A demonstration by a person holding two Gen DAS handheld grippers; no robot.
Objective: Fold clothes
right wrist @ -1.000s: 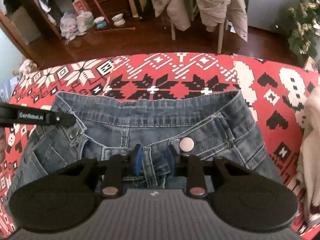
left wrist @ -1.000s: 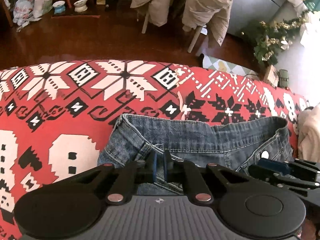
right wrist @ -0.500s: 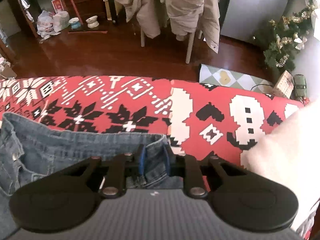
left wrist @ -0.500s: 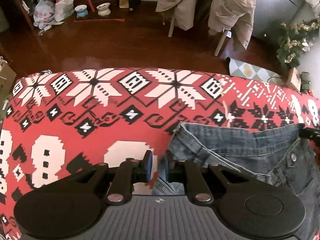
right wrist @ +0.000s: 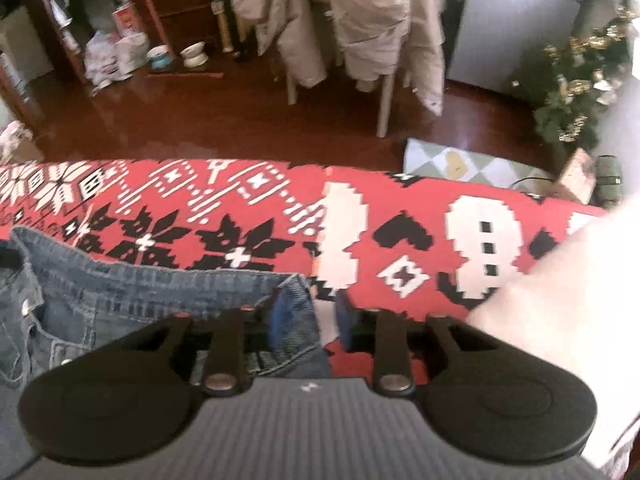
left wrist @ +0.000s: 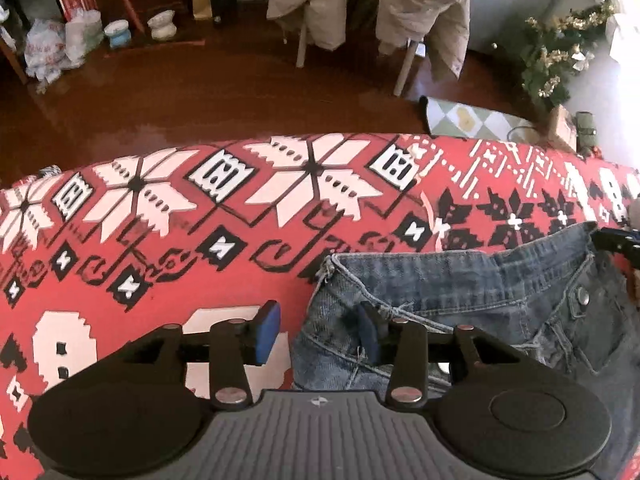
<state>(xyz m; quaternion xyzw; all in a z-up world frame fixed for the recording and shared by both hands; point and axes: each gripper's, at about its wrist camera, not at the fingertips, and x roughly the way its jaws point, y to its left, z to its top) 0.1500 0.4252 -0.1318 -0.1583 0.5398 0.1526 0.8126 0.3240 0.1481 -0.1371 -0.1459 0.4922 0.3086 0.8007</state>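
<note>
jeans [left wrist: 460, 312] on blanket [left wrist: 160, 240], chairs [left wrist: 360, 12] behind

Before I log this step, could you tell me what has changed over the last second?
The left gripper slid left along the jeans' waistband from its middle to the left corner, which it now straddles, open. The right gripper slid right from the fly button to the right corner; its fingers are closing with that corner between them. The jeans stayed flat on the red blanket.
</note>
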